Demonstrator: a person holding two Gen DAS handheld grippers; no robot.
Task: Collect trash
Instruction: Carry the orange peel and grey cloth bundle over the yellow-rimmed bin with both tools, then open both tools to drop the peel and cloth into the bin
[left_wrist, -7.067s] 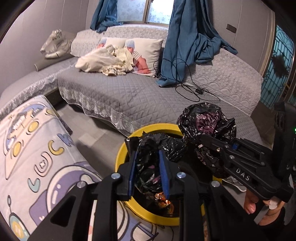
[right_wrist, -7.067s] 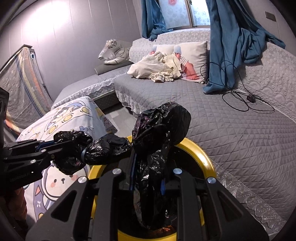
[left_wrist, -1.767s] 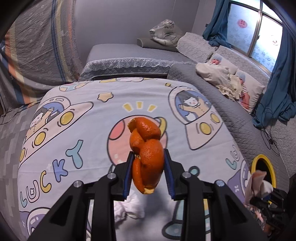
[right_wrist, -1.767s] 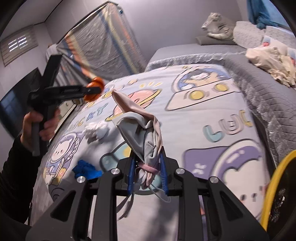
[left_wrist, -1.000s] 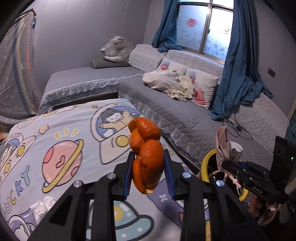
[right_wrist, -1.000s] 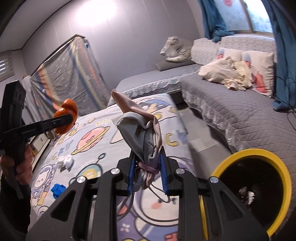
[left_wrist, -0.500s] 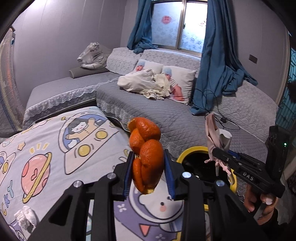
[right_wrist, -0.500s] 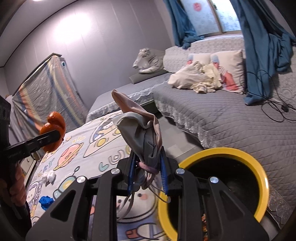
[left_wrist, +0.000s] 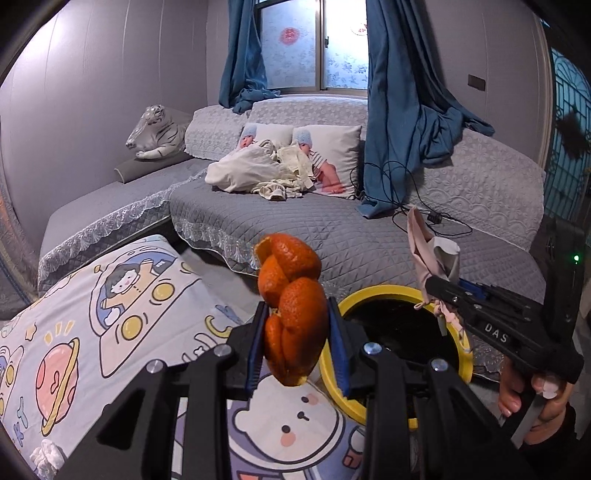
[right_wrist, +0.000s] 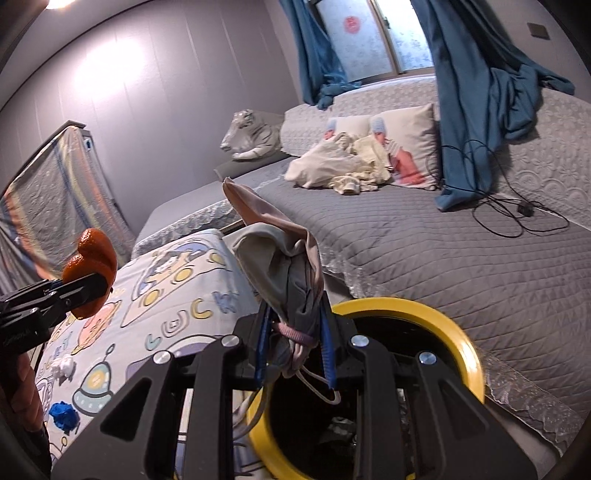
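Note:
My left gripper is shut on a curled orange peel, held above the printed sheet just left of the yellow-rimmed bin. The same peel shows at the far left of the right wrist view. My right gripper is shut on a crumpled pink and grey face mask, its white ear loops hanging over the bin's yellow rim. In the left wrist view that mask hangs over the bin's far side. Dark trash lies inside the bin.
A cartoon-printed sheet still carries a white tissue wad and a blue scrap. Behind stands a grey quilted sofa with pillows, cloth, blue curtains and a black cable. A hand holds the right gripper's handle.
Both grippers swung right from over the sheet toward the bin, each keeping its load. The bin now sits directly under the right gripper and beside the left one.

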